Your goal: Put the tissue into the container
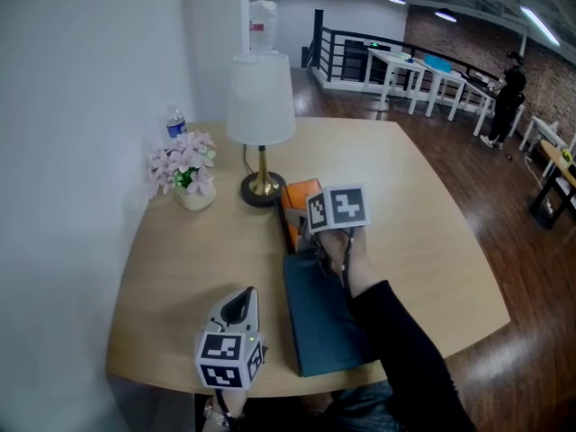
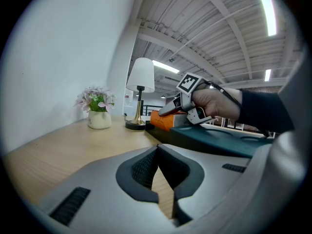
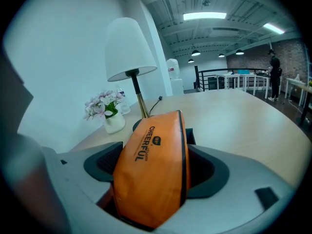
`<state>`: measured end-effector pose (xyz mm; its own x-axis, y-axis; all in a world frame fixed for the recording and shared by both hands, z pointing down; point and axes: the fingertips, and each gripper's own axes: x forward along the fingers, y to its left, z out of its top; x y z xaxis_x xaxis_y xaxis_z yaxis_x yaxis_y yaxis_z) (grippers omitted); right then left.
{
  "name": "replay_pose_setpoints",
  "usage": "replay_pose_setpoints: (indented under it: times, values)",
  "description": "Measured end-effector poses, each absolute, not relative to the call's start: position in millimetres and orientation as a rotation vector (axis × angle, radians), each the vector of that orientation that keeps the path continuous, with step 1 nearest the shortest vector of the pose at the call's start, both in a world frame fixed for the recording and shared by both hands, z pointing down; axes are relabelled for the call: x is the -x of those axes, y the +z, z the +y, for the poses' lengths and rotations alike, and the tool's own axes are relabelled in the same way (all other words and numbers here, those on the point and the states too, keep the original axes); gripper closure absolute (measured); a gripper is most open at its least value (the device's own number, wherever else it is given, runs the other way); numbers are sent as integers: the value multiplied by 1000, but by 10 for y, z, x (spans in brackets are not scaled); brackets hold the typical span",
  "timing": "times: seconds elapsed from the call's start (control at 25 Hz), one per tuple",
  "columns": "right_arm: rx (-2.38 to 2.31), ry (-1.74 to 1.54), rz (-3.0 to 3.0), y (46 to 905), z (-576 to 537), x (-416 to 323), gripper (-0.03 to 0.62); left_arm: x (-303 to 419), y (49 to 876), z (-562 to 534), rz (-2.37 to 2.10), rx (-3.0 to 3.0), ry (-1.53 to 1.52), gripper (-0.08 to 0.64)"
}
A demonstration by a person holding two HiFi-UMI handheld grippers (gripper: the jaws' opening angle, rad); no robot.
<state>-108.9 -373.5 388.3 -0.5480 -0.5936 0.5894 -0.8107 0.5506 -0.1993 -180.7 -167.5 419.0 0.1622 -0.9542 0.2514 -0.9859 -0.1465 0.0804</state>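
An orange tissue pack with black print sits between the jaws of my right gripper, which is shut on it across its width. In the head view the pack is just beyond the far end of the dark teal container, close to the lamp base. The right gripper is held over that far end by a hand in a black sleeve. My left gripper rests low near the table's front left, shut with nothing in it. From the left gripper view, the pack shows behind the container.
A white-shaded lamp with a brass base stands just behind the pack. A small pot of pink flowers and a water bottle sit by the wall at the left. The round wooden table drops off at the right and front.
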Motion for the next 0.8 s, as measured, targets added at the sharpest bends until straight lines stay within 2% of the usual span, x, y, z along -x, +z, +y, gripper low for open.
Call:
replay_pose_setpoints:
  times: [0.36,0.8]
  values:
    - [-1144,668,-2356,3858,-3803,1127,150,1810,4205,-1688,-1886,-2213,207,565]
    - [-1191,483,-2539,3014,-3487,723,141,1815,4197,-1673,-1889,-2209,215,565]
